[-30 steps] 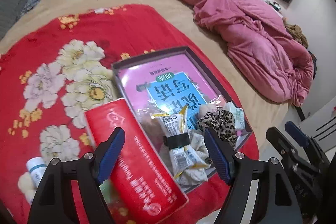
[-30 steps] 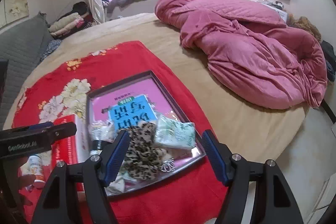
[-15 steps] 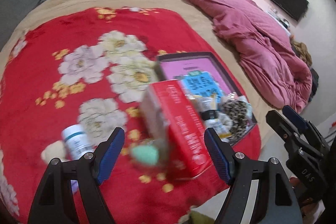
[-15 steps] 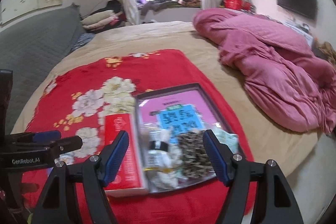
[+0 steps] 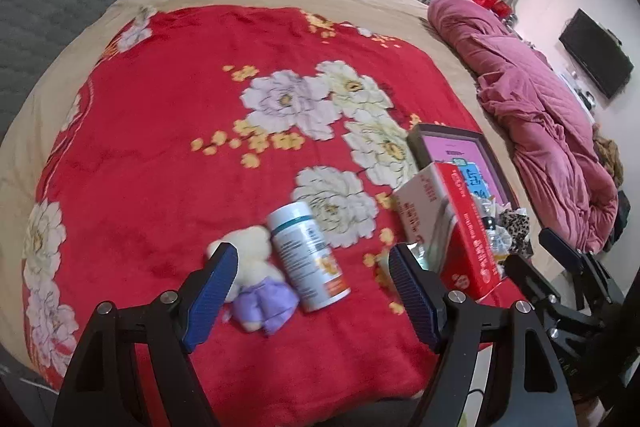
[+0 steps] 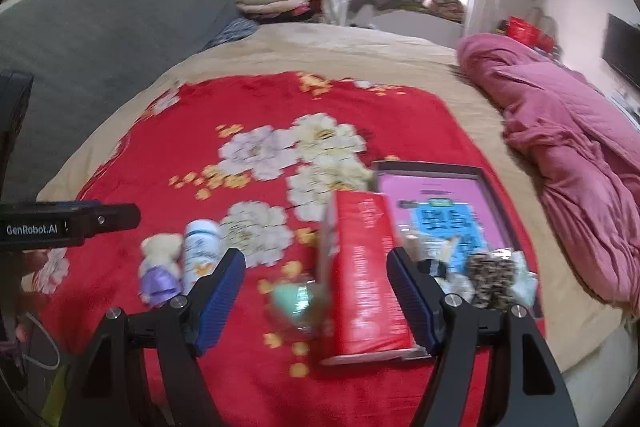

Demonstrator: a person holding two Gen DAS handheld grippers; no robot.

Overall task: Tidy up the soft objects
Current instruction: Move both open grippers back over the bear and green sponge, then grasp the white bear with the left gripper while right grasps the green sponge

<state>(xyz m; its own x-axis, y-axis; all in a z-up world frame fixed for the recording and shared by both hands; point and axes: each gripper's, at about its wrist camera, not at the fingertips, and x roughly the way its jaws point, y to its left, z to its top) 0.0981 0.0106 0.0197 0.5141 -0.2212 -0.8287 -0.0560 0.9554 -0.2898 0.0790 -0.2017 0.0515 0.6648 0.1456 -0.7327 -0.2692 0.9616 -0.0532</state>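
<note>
Left gripper [image 5: 312, 291]: jaws wide, nothing held
Right gripper [image 6: 316, 293]: jaws wide, nothing held
Plush bear [image 5: 256, 279]: lying on red floral blanket [image 5: 168, 147], touching white bottle [image 5: 306, 253]
Red box [image 6: 366, 275]: beside tray [image 6: 486, 183]

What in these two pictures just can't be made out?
- Green thing beside the red box: right view, blurred; left view, hidden by a finger.
- Bottle label: left view, print too small and smeared.
- Tray contents by the leopard cloth: right view, blurred, partly behind the finger.
- Plush toy: left view, part behind the finger.
</note>
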